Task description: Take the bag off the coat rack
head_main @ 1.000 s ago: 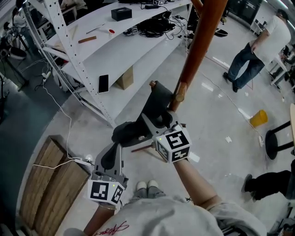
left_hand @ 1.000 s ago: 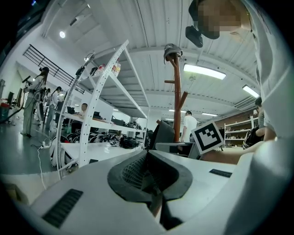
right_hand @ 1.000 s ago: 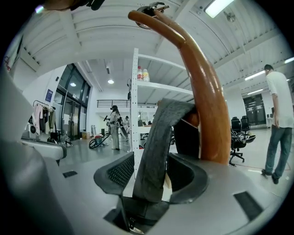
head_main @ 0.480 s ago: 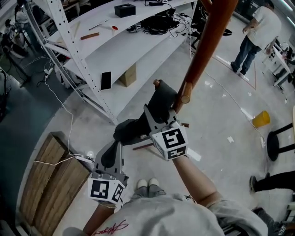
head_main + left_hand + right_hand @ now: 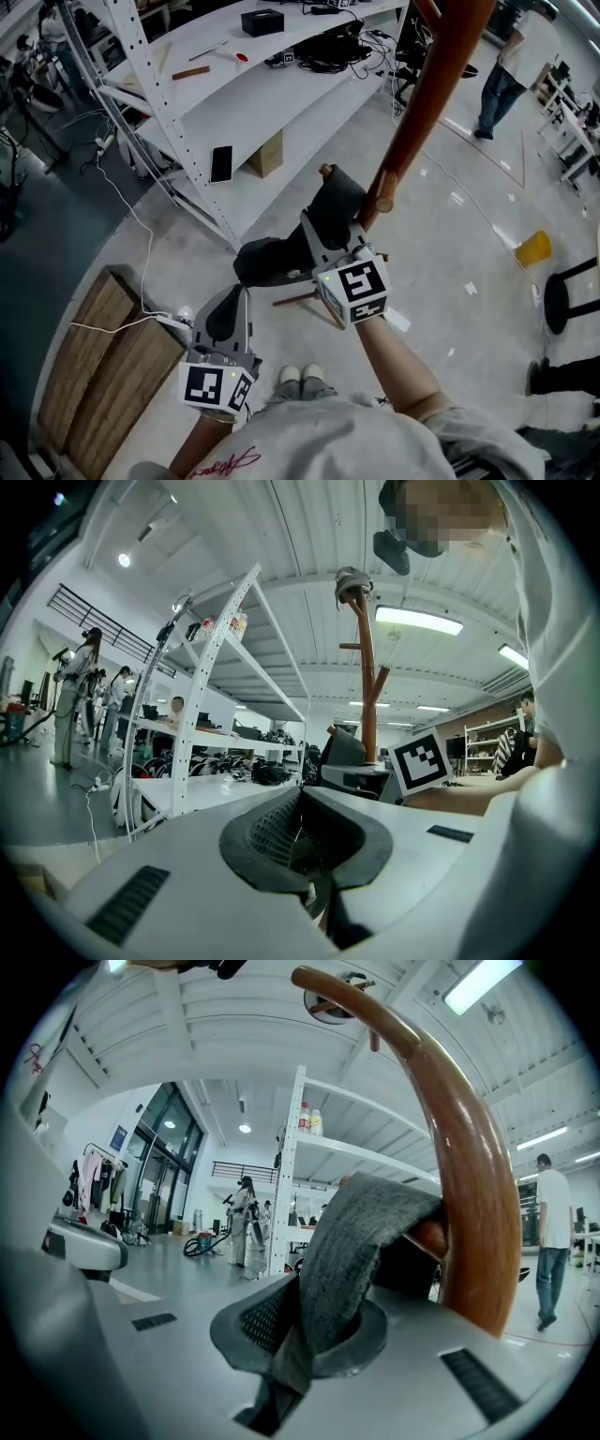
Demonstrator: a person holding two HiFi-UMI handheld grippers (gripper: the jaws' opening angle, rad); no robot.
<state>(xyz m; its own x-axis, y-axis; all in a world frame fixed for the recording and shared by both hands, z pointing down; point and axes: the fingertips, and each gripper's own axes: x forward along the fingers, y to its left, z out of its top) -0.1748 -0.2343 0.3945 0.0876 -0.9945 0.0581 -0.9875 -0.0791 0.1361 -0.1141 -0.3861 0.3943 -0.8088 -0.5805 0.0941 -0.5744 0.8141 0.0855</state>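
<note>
Two grippers in the shot, but only one is doing any work right now. The right gripper [image 5: 302,1326] is closing its jaws on the grey felt strap [image 5: 361,1232] of the bag, and the strap sits squeezed between the pads. From there the strap runs up and loops over a stubby peg [image 5: 384,192] on the wooden coat rack [image 5: 427,94].

So the bag [image 5: 267,264] is not off yet. Its dark body hangs from that peg, slumped down beside the pole and clear of the floor.

The left gripper [image 5: 227,317] is parked low, just under the bag's body. Its tongs are pressed together with nothing in them. I can't tell for sure whether it touches the bag, but it looks a little short of it.

I'd call this the grab stage: strap pinched, the lift not started.

For the next move, my guess is the strap has to go up and outward, away from the pole, until the loop clears the rounded end of the peg. In the left gripper view the rack's pegs look angled upward. A straight pull down or sideways would probably just jam the strap against the wood or tug the whole rack.

Felt is floppy too, so a firm pinch matters. The idle gripper could come up under the bag to take the weight once the strap slips free.
</note>
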